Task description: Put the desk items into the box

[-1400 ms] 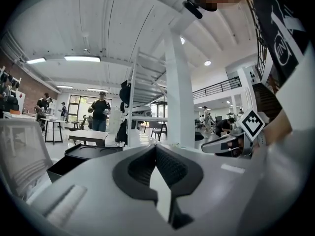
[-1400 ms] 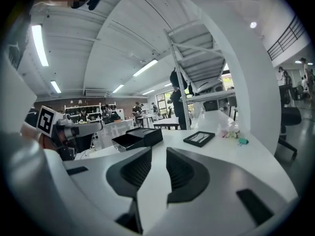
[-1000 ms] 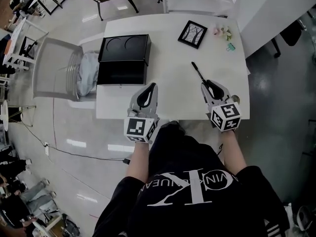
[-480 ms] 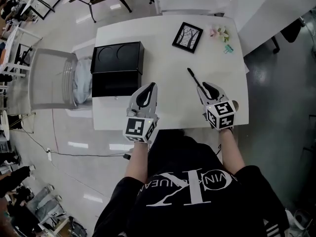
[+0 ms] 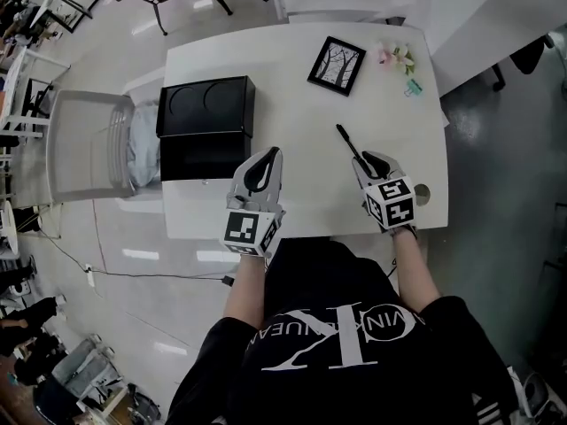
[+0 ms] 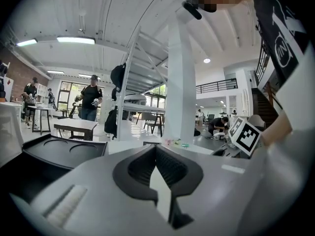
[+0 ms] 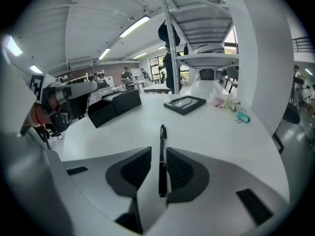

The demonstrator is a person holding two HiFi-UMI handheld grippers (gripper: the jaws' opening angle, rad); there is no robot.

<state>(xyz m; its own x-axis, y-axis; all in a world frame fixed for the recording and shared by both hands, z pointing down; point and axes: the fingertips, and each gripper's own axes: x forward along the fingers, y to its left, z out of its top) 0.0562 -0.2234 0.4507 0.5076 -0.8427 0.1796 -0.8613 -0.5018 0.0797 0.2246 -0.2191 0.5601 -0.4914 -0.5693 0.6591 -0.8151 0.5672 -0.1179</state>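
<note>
On the left of the white table a black box stands open, its lid folded back. My right gripper is shut on the near end of a black pen, which points away from me across the tabletop. In the right gripper view the pen runs out between the narrow jaws of that gripper. My left gripper rests shut and empty near the front edge, just right of the box. Its meeting jaws hold nothing, and the box lies to their left.
A black picture frame, a small pink flower sprig and a green binder clip lie at the far right of the table. A round cable hole sits beside the right gripper. A translucent chair stands left of the table.
The right gripper has edged a little forward over the table with the pen still in it. The left gripper has stayed put. The head view has shifted slightly.
</note>
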